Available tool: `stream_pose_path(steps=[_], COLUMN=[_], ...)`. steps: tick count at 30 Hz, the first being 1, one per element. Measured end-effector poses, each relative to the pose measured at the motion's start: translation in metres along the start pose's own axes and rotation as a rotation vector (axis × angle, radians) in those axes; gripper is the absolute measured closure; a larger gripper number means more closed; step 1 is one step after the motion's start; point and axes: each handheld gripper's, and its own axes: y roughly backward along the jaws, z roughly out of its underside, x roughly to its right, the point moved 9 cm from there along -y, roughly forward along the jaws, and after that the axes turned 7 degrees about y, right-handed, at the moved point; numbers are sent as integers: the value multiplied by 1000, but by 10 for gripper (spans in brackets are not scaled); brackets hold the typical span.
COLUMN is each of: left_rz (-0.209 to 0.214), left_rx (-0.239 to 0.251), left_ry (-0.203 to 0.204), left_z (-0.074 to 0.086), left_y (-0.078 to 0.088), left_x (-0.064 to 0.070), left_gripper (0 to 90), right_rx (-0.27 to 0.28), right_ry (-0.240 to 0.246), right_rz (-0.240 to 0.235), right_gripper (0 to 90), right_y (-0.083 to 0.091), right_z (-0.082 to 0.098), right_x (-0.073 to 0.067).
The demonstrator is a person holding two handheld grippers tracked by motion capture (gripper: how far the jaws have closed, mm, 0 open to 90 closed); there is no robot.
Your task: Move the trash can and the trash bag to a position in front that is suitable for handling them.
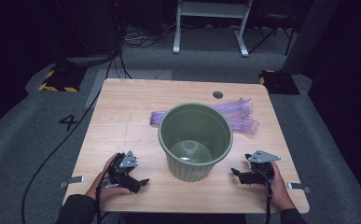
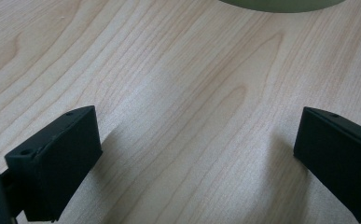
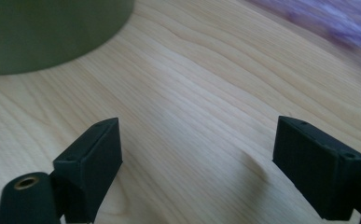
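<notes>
Purple bag (image 1: 234,114) — partly hidden behind green bin (image 1: 195,140).

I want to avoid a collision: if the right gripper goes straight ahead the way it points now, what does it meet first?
Probably the green bucket. In the high view the right gripper, jaws open and empty, points across the table toward the bucket's lower wall. Its own view shows bare wood ahead, so it might slip just past.

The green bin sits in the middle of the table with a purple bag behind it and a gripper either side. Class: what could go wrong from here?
1. The purple bag lies behind the green bin; reaching over could knock the bin.
2. The bag looks thin and crumpled, so open jaws may pinch only a fold and let it slip.
3. The left gripper and right gripper flank the bin closely and may bump it.
</notes>
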Motion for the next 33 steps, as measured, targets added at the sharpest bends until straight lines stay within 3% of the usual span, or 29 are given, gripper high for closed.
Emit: stream_pose_path(steps=[5, 7, 20, 22, 23, 33], left_rz=[0, 0, -2, -3, -4, 2], left_rx=[0, 0, 0, 0, 0, -5], left_ry=[0, 0, 1, 2, 2, -5], left_z=[0, 0, 0, 0, 0, -3], left_y=[0, 0, 0, 0, 0, -3], left_x=[0, 0, 0, 0, 0, 2], left_gripper=[4, 3, 3, 3, 3, 1], right_rx=[13, 28, 75, 80, 102, 115], right_ry=[20, 23, 120, 122, 104, 145], right_rz=[-21, -50, -149, -161, -196, -156], right_gripper=[158, 159, 173, 169, 166, 150], right_y=[1, 1, -3, -4, -4, -15], right_z=[-7, -12, -35, -37, -42, -61], right_x=[-9, -16, -57, -62, -69, -83])
